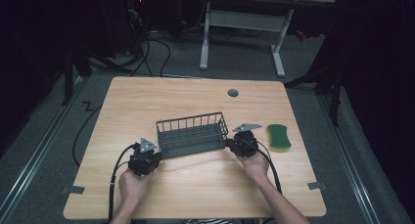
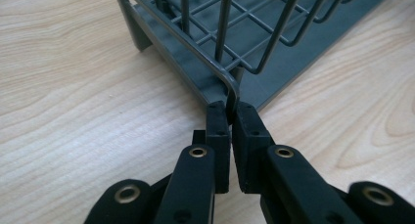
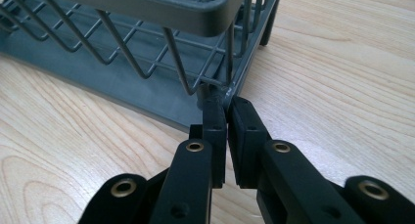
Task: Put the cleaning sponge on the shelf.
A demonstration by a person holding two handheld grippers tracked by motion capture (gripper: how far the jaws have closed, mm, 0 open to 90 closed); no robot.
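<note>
Wire rack (image 1: 193, 134) sits mid-table, long axis running left to right between both tools; left gripper (image 2: 230, 117) pinches its near-left corner wire, right gripper (image 3: 226, 111) pinches its near-right corner wire; green sponge (image 1: 278, 136) lies beyond, right

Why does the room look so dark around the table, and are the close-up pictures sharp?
High view: the table is lit, the surroundings nearly black. Left gripper view: the jaws and rack are sharp, no glare. Right gripper view: the rack's near rim is slightly soft.
</note>
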